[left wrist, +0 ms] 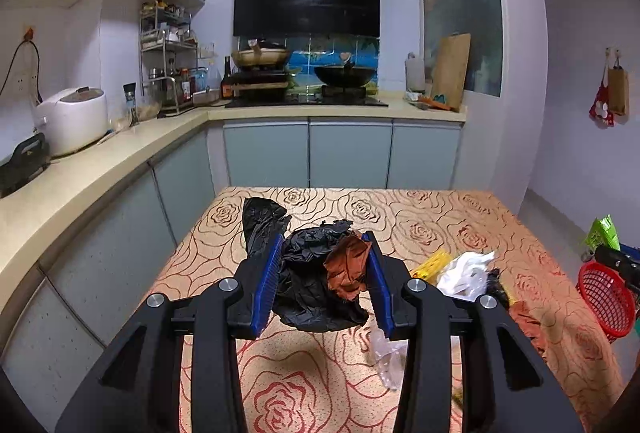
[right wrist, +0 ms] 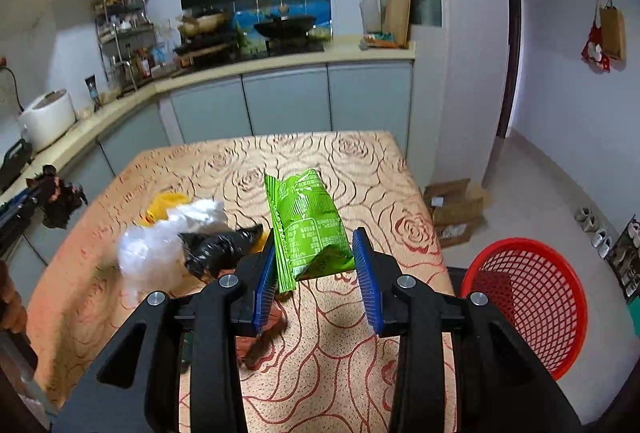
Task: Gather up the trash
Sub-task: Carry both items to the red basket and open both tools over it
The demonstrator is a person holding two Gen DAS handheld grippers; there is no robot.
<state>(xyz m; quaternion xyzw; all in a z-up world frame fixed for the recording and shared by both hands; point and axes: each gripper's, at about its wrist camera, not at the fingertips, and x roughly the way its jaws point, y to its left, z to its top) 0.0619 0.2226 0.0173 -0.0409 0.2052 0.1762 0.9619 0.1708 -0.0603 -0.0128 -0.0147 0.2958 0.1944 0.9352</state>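
My left gripper (left wrist: 325, 253) is shut on a crumpled black plastic bag (left wrist: 310, 273) with a brown wrapper (left wrist: 347, 269) pressed in it, held above the rose-patterned table (left wrist: 440, 217). My right gripper (right wrist: 316, 253) is shut on a green snack packet (right wrist: 306, 221), also lifted over the table (right wrist: 360, 169). On the table lie a white plastic bag (left wrist: 466, 273) (right wrist: 160, 249), a yellow wrapper (left wrist: 432, 263) (right wrist: 164, 205), black plastic (right wrist: 220, 247) and a clear wrapper (left wrist: 384, 353). A red mesh basket (right wrist: 528, 297) (left wrist: 606, 297) stands on the floor at the right of the table.
A kitchen counter (left wrist: 100, 169) with a rice cooker (left wrist: 72, 119) runs along the left. The stove with pans (left wrist: 304, 81) is at the back. Cardboard boxes (right wrist: 456, 209) lie on the floor past the table's right corner. More brown trash (left wrist: 528, 321) lies at the table's right side.
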